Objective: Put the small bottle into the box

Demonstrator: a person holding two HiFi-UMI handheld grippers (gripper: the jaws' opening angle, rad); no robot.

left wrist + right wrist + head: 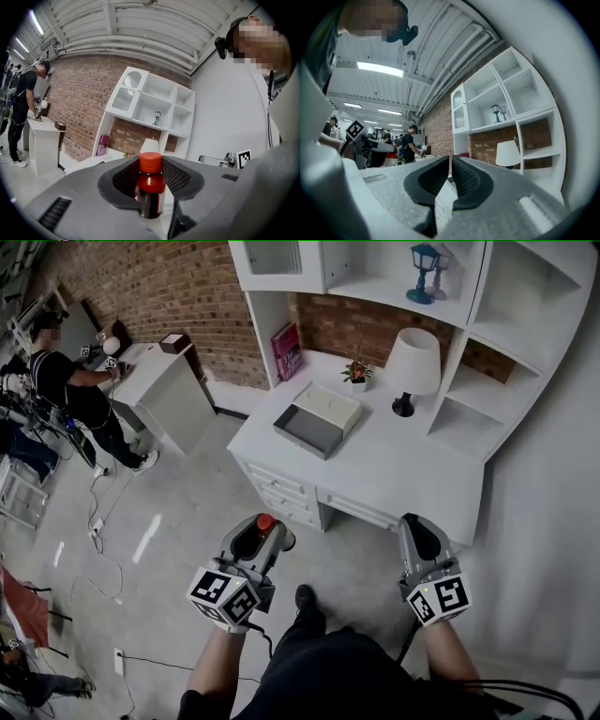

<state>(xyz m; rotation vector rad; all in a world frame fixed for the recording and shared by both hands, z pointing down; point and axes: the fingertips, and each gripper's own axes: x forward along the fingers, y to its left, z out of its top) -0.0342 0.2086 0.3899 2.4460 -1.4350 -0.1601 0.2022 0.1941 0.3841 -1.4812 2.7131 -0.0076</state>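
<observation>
A small dark bottle (150, 187) with an orange-red cap (265, 521) sits upright between the jaws of my left gripper (262, 532), which is shut on it. I hold it over the floor, short of the white desk (394, 479). The box (317, 419), white with a grey open tray part, lies on the desk's left half, well ahead of the bottle. My right gripper (419, 532) hangs in front of the desk's near edge with its jaws nearly together and nothing between them (450, 176).
On the desk stand a white lamp (412, 367), a small potted plant (356, 374) and a pink book (286, 351). White shelves (450, 277) rise behind it. A person (66, 390) works at another white desk (164, 385) far left. Cables (108, 559) lie on the floor.
</observation>
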